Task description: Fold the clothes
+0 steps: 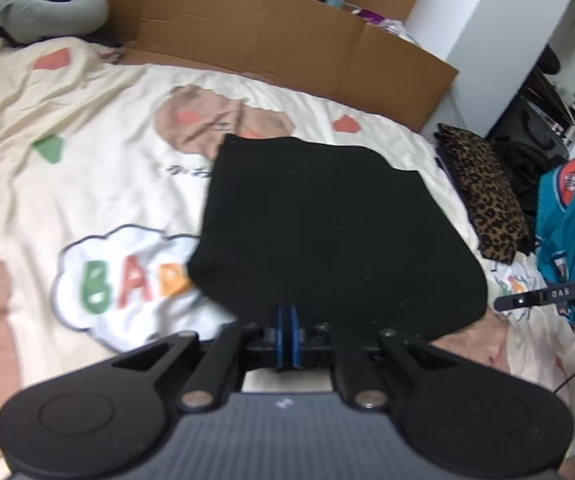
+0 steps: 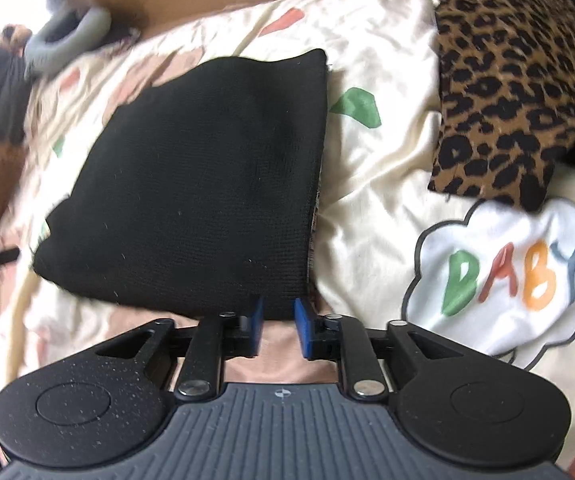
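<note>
The black knit (image 2: 191,184) is lying folded into a neat block on the bed (image 2: 367,208), beside a leopard pile (image 2: 503,92). My left gripper (image 1: 287,338) is pinched together at its near edge, apparently nipping fabric, likely pinning the fold; my right gripper (image 2: 278,326) is sitting narrowly parted, holding nothing.

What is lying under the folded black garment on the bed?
The black garment lies on a cream printed bedcover; a brown cartoon figure shows past its far edge. Anything else beneath it is covered.

Whether the left gripper (image 1: 287,334) pinches the black garment's (image 1: 327,232) edge is unclear.
</note>
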Demonstrator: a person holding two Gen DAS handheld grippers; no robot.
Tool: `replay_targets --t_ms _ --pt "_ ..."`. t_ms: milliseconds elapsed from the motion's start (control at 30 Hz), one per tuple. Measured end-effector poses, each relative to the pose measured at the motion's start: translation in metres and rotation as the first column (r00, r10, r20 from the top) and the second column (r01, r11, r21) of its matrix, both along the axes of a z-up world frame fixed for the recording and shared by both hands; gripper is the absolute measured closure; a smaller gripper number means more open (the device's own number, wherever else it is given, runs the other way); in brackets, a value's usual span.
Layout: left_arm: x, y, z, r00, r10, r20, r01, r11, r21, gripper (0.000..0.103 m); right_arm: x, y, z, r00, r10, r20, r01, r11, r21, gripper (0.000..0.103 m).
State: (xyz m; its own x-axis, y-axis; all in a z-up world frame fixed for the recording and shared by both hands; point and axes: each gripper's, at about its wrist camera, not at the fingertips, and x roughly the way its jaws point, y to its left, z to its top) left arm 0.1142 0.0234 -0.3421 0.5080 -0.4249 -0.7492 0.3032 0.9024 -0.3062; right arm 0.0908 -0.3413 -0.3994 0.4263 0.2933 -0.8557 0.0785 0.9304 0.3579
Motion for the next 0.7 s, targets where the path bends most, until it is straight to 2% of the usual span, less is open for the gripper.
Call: replay_targets --t_ms 233,333,467,500,600,633,700 --pt "0.006 -0.008 -0.029 0.999 0.016 -0.034 -0.016 1.0 -0.003 0.098 -0.004 -0.015 -0.022 0.988 -0.14 -0.064 0.148 0.976 0.157 0.068" --pt "0.005 -0.005 -0.042 0.998 0.03 -0.061 -0.028 0.999 0.033 0.098 -0.006 -0.021 -0.037 0.974 -0.199 -0.109 0.221 0.944 0.245 0.068" --pt "0.0 0.009 -0.051 0.992 0.084 -0.094 -0.078 0.995 0.058 0.098 -0.009 -0.029 -0.058 0.947 -0.27 -0.176 0.317 0.88 0.354 0.067" --pt "-0.001 0.012 -0.051 0.991 0.096 -0.097 -0.09 0.994 0.061 0.093 -0.009 -0.031 -0.061 0.942 -0.283 -0.182 0.333 0.866 0.374 0.067" --pt "-0.004 0.021 -0.048 0.986 0.127 -0.104 -0.121 0.99 0.067 0.094 -0.011 -0.034 -0.067 0.931 -0.312 -0.187 0.363 0.838 0.407 0.069" --pt "-0.004 0.023 -0.046 0.986 0.133 -0.102 -0.127 0.99 0.067 0.094 -0.01 -0.034 -0.066 0.932 -0.313 -0.185 0.362 0.837 0.411 0.07" --pt "-0.007 0.027 -0.041 0.985 0.146 -0.096 -0.14 0.988 0.061 0.094 -0.011 -0.035 -0.062 0.934 -0.311 -0.176 0.357 0.836 0.417 0.087"
